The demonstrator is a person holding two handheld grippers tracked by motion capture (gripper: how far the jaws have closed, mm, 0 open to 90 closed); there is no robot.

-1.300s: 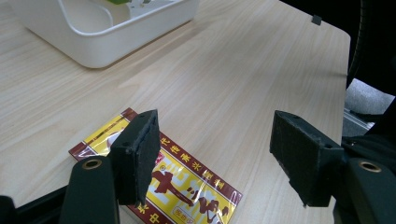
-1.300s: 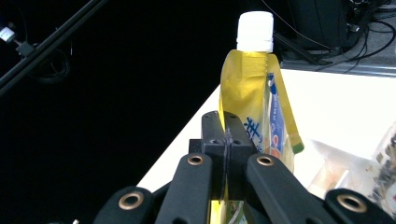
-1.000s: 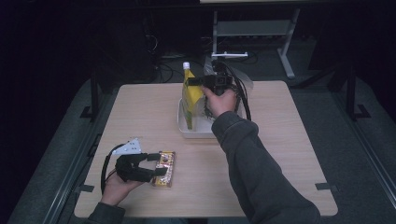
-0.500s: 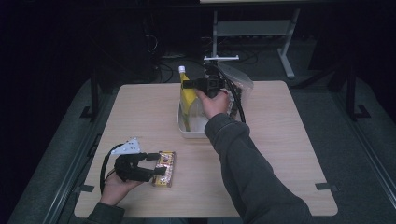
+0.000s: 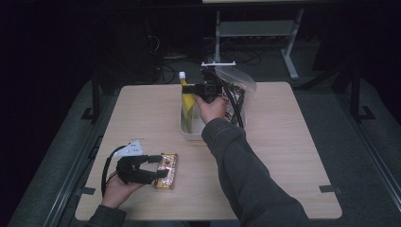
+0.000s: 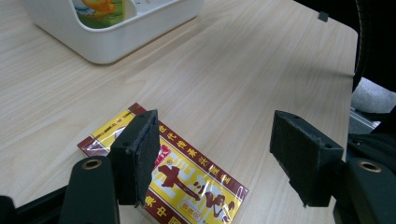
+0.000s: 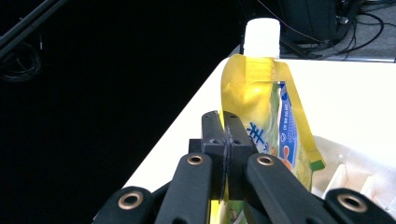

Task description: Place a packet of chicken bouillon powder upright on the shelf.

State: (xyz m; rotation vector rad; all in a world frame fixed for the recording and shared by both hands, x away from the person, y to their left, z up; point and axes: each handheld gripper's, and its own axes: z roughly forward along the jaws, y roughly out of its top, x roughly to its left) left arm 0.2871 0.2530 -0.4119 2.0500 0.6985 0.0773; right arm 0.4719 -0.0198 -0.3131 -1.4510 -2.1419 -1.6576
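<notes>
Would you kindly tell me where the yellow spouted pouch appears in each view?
High view: yellow pouch stands upright in the white bin, upper centre.
Left gripper view: its printed side shows at the top left.
Right gripper view: centre, behind the shut tongs.
Shared landmark: the white bin.

A yellow pouch (image 7: 252, 100) with white cap, a white bin (image 6: 112, 39), a red-and-yellow packet (image 6: 187, 179), pale woodgrain table (image 5: 293, 142).
</notes>
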